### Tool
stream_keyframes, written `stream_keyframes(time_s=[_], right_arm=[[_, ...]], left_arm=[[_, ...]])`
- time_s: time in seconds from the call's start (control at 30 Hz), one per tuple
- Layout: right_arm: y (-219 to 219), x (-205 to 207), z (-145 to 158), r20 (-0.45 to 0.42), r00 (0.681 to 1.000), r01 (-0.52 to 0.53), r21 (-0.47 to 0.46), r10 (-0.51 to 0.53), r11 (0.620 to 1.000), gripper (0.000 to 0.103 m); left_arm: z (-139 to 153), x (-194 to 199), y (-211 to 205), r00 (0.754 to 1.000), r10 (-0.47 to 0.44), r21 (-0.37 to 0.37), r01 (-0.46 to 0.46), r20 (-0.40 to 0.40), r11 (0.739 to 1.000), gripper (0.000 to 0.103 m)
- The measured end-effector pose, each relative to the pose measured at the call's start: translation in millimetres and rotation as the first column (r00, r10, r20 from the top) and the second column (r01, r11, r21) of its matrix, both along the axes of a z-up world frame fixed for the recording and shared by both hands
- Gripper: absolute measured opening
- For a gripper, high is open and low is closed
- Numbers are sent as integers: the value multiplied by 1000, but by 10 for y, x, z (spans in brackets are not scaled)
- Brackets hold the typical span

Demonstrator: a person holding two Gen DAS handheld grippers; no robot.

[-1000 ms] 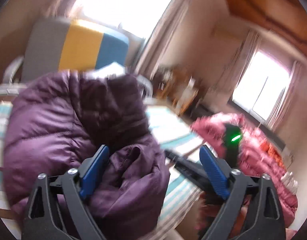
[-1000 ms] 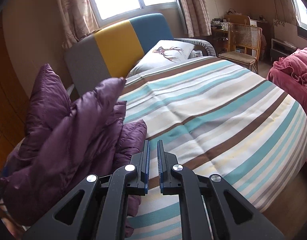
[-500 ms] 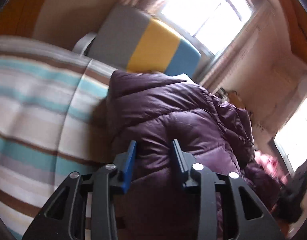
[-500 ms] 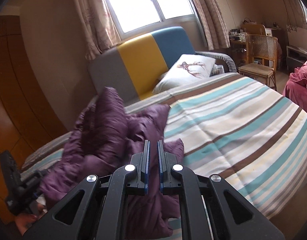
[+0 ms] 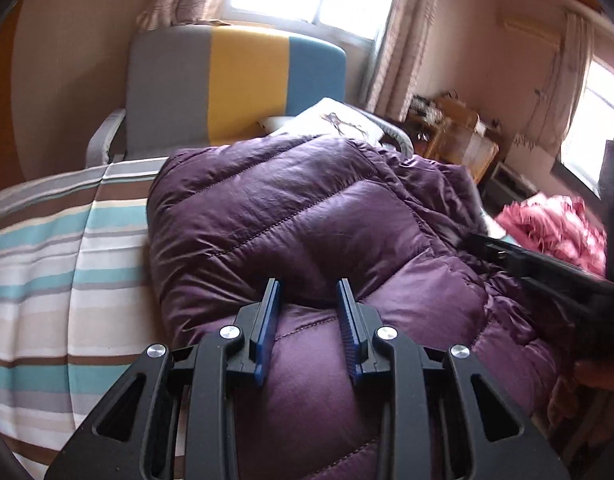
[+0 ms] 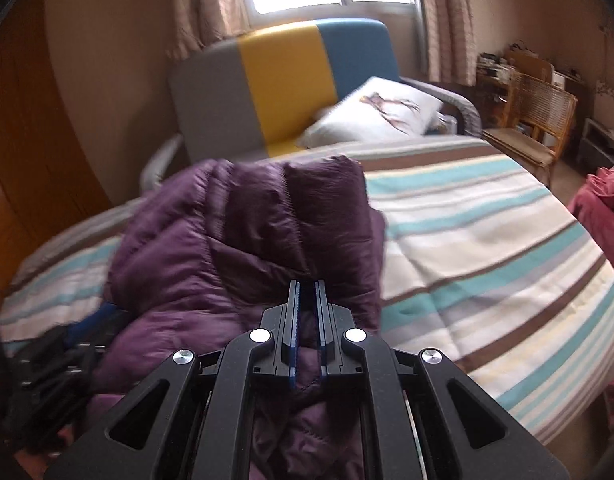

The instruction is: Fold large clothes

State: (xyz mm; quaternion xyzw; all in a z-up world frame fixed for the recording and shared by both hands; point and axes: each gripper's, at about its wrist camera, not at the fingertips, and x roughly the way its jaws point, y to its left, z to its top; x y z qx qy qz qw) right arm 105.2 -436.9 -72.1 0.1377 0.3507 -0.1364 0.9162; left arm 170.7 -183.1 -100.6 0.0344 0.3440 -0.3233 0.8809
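The purple puffer jacket [image 5: 307, 216] lies bunched on the striped bedspread [image 5: 47, 264], the left gripper [image 5: 309, 296] at 6 o'clock pressing into it with jaws apart, while the right gripper [image 6: 307, 296], jaws pinched on a jacket fold, enters from 3 o'clock.

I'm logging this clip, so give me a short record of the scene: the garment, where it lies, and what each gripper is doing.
garment: purple puffer jacket, bunched up
surface: striped bedspread
left gripper: open, fingers straddling a jacket fold
right gripper: shut on jacket fabric
behind: white pillow, grey, yellow and blue headboard
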Motion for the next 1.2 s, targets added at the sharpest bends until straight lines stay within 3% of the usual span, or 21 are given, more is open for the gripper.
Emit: stream_keyframes(time_s=[0.1, 0.2, 0.33, 0.7, 0.77, 0.87, 0.97, 1.07, 1.2], right_arm=[[-141, 6, -310, -69, 997, 48, 28, -46, 998, 7], [-265, -35, -606, -69, 995, 79, 117, -71, 990, 7], [-205, -34, -691, -70, 994, 91, 48, -87, 995, 7], [-183, -58, -564, -84, 994, 66, 13, -64, 998, 7], [-233, -63, -426, -71, 996, 64, 31, -62, 997, 7], [-284, -259, -77, 44, 997, 64, 81, -68, 995, 7], [-248, -213, 207, 87, 995, 41, 55, -46, 998, 7], [-215, 89, 218, 28, 1000, 1, 50, -2, 999, 7], [-263, 465, -156, -96, 995, -9, 82, 16, 997, 7]], left_arm=[[20, -2, -156, 1000, -26, 37, 26, 0, 999, 27], [-23, 70, -327, 998, -67, 64, 68, -18, 996, 27], [-90, 56, -410, 997, -80, 87, 81, -10, 993, 27], [-70, -58, -409, 997, -70, 104, 68, 14, 992, 28], [-83, -65, -413, 997, -73, 123, 69, 25, 990, 28], [-85, -45, -409, 997, -72, 118, 70, 9, 990, 28], [-95, -54, -423, 998, -61, 119, 59, 13, 991, 28], [-102, -67, -421, 999, -46, 116, 44, 15, 992, 28], [-110, -68, -425, 999, -44, 114, 42, 15, 993, 28]])
